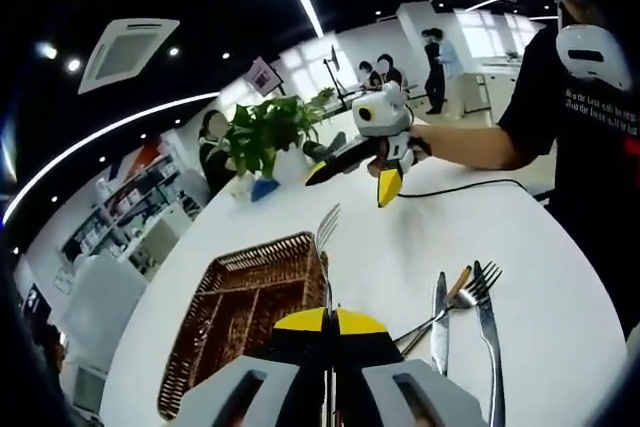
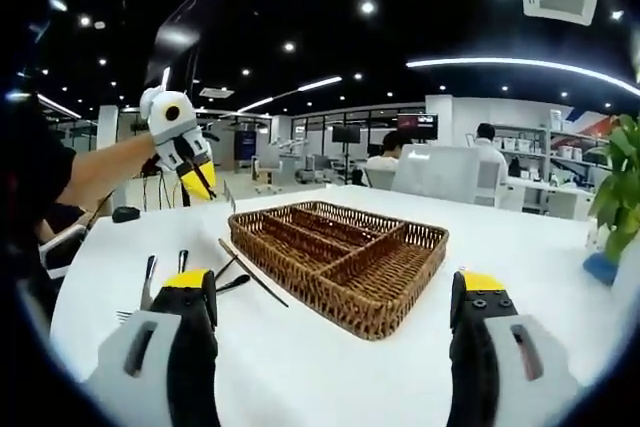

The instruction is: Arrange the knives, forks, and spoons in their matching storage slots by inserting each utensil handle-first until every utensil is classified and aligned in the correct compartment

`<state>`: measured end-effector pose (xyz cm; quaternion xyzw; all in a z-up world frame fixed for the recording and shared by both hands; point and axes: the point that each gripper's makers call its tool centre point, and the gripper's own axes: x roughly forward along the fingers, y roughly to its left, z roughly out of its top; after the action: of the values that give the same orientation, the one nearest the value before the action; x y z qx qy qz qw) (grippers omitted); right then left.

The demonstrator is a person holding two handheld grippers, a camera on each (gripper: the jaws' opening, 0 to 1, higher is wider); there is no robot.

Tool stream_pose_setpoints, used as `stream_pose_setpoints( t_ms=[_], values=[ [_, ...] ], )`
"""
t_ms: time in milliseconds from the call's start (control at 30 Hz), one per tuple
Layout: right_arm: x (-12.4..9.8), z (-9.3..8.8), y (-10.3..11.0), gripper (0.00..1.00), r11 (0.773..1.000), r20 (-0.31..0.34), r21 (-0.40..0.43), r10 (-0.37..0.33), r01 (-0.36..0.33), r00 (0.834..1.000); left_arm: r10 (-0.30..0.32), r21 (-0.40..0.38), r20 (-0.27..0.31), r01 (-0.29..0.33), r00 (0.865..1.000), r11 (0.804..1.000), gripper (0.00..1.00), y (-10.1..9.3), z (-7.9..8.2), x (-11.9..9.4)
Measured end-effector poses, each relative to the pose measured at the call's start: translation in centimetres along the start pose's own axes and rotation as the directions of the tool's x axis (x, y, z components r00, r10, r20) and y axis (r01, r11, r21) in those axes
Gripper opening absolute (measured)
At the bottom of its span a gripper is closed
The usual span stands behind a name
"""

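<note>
My left gripper point(image 1: 330, 319) is shut on a silver fork point(image 1: 327, 232). The fork's tines point up and away over the right edge of the compartmented wicker basket point(image 1: 240, 307). A knife point(image 1: 440, 322), another fork point(image 1: 487, 312) and a wooden-handled utensil point(image 1: 458, 287) lie on the white table to the right. In the right gripper view my right gripper point(image 2: 335, 292) stands wide open with nothing between its jaws, facing the wicker basket point(image 2: 345, 257). Loose utensils point(image 2: 180, 265) lie left of the basket. The left gripper point(image 2: 185, 152) hangs above the table at the far left, held by a person's arm.
A potted plant point(image 1: 265, 132) stands on the round white table point(image 1: 400, 247) beyond the basket. A black cable point(image 1: 470, 185) trails across the table toward the right gripper point(image 1: 385, 147). Desks, chairs and several people fill the office behind.
</note>
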<state>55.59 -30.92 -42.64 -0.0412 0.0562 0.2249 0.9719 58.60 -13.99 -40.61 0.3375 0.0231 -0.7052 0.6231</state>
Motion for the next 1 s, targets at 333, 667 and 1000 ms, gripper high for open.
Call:
stream_pose_setpoints(
  t_ms=[333, 667, 1000],
  values=[
    [0.3, -0.1, 0.2, 1.0, 1.0, 0.003, -0.004, 0.0, 0.0, 1.0, -0.004, 0.024, -0.024, 0.005, 1.0, 1.0, 0.0, 2.8, -0.7, 0.7],
    [0.4, -0.6, -0.4, 1.0, 1.0, 0.0, 0.017, -0.009, 0.009, 1.0, 0.012, 0.033, -0.047, -0.01, 0.999, 0.999, 0.0, 5.9, -2.0, 1.0],
    [0.6, -0.9, -0.1, 1.0, 1.0, -0.008, 0.016, 0.001, -0.001, 1.0, 0.02, 0.074, -0.077, -0.014, 0.997, 0.997, 0.0, 9.5, -2.4, 1.5]
  ],
)
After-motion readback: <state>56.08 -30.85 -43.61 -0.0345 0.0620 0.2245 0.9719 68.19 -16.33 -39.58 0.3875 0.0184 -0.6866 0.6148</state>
